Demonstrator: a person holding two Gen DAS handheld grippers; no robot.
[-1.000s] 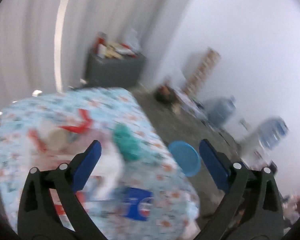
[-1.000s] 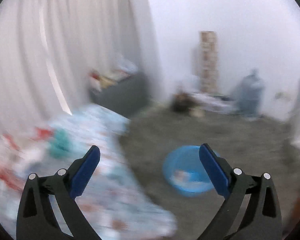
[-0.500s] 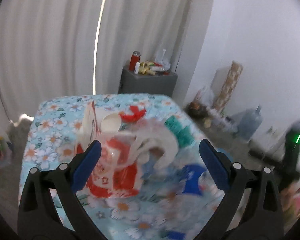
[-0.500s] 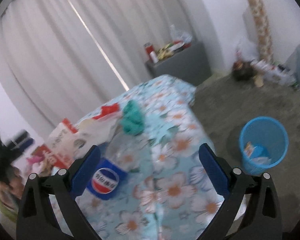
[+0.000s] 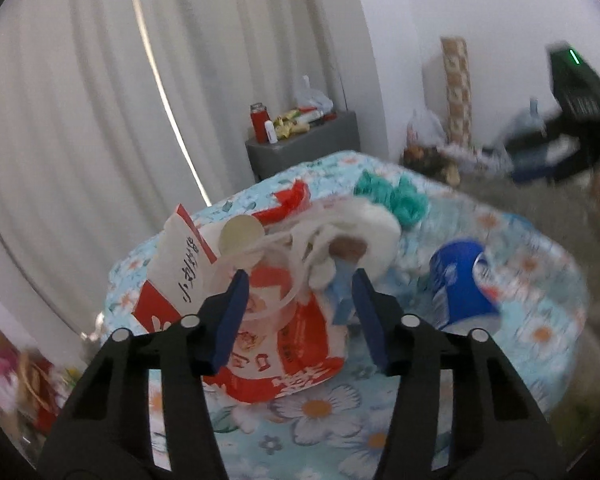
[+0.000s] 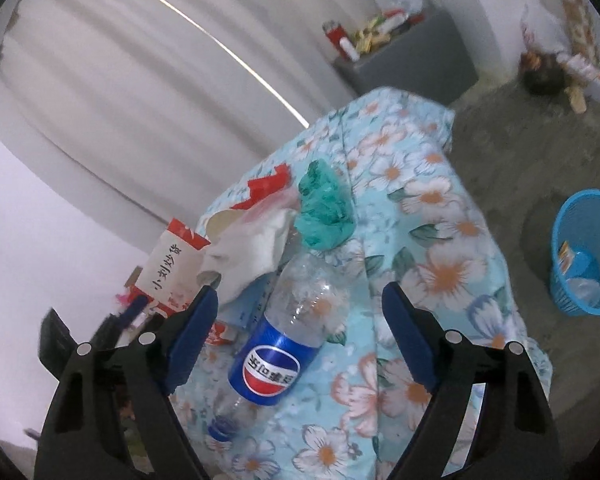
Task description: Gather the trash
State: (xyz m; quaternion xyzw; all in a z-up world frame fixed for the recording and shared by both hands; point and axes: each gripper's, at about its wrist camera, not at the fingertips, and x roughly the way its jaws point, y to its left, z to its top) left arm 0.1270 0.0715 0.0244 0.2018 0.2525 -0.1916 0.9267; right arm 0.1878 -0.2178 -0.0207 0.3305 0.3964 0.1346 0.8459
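A floral-clothed table [image 6: 428, 216] carries a pile of trash. My left gripper [image 5: 299, 280] hangs low over it, jaws closing around a red-and-white snack bag [image 5: 292, 356] with a clear plastic cup [image 5: 268, 280] on top; the pads are not seen pressing. Crumpled white tissue [image 5: 364, 224] lies just beyond, beside a red-and-white carton [image 5: 180, 268] and a crumpled green bag [image 5: 396, 196]. My right gripper [image 6: 300, 312] straddles an empty Pepsi bottle [image 6: 276, 348] lying on the cloth, jaws wide and narrowing, clear of it. The bottle [image 5: 460, 292] is blurred in the left view.
A blue bin [image 6: 584, 252] holding some trash stands on the floor right of the table. A grey cabinet [image 6: 412, 60] with bottles and packets sits by the curtain. More clutter [image 6: 556, 72] lines the far wall. The table's right edge drops off close to the bottle.
Both views swung from the room and floor onto the table. The left gripper came down to the pile and its jaws narrowed. The right gripper swung from the blue bin to the Pepsi bottle.
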